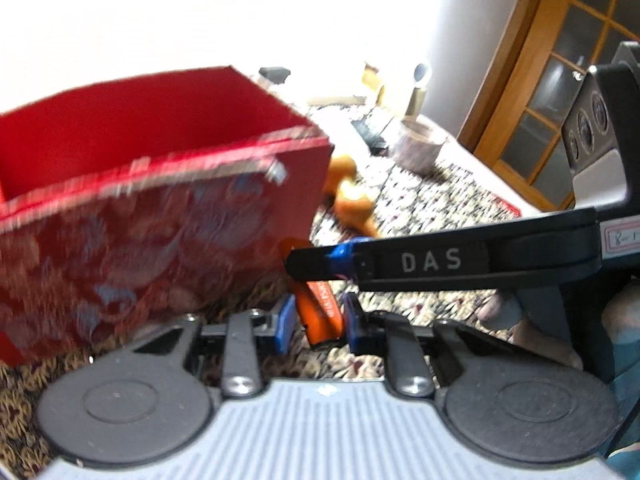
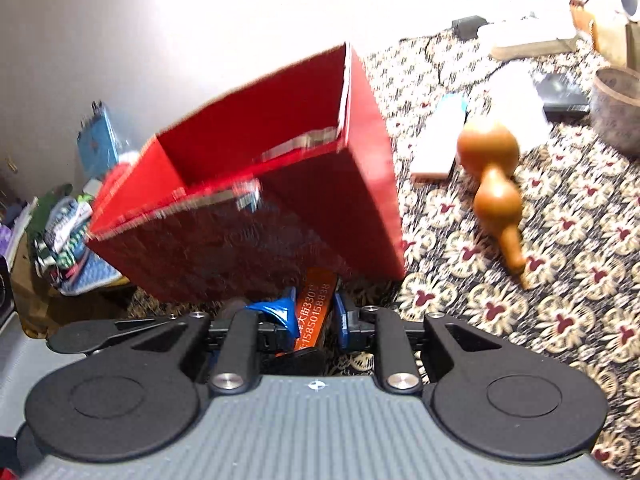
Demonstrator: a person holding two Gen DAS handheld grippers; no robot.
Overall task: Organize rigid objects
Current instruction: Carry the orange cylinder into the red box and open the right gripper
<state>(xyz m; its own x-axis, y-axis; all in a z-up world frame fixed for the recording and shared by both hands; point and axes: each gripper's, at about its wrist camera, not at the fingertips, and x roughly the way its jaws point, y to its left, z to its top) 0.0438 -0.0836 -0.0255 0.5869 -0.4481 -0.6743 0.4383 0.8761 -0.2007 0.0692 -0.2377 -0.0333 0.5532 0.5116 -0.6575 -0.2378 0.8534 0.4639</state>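
Observation:
An open red brocade box (image 1: 152, 184) stands on the patterned cloth; it also shows in the right wrist view (image 2: 256, 184). An orange lighter with white print (image 1: 322, 310) sits between the blue pads of my left gripper (image 1: 318, 320), just in front of the box. My right gripper (image 2: 314, 316) also has the orange lighter (image 2: 314, 304) between its pads. Its finger marked DAS (image 1: 440, 262) reaches in from the right in the left wrist view. A brown gourd (image 2: 494, 176) lies to the right of the box.
A white flat block (image 2: 438, 140), a black flat object (image 2: 562, 94) and a round grey bowl (image 1: 420, 146) lie beyond the gourd. Clutter sits at the table's far edge. Clothes and a blue item (image 2: 96, 140) lie off the table's left side.

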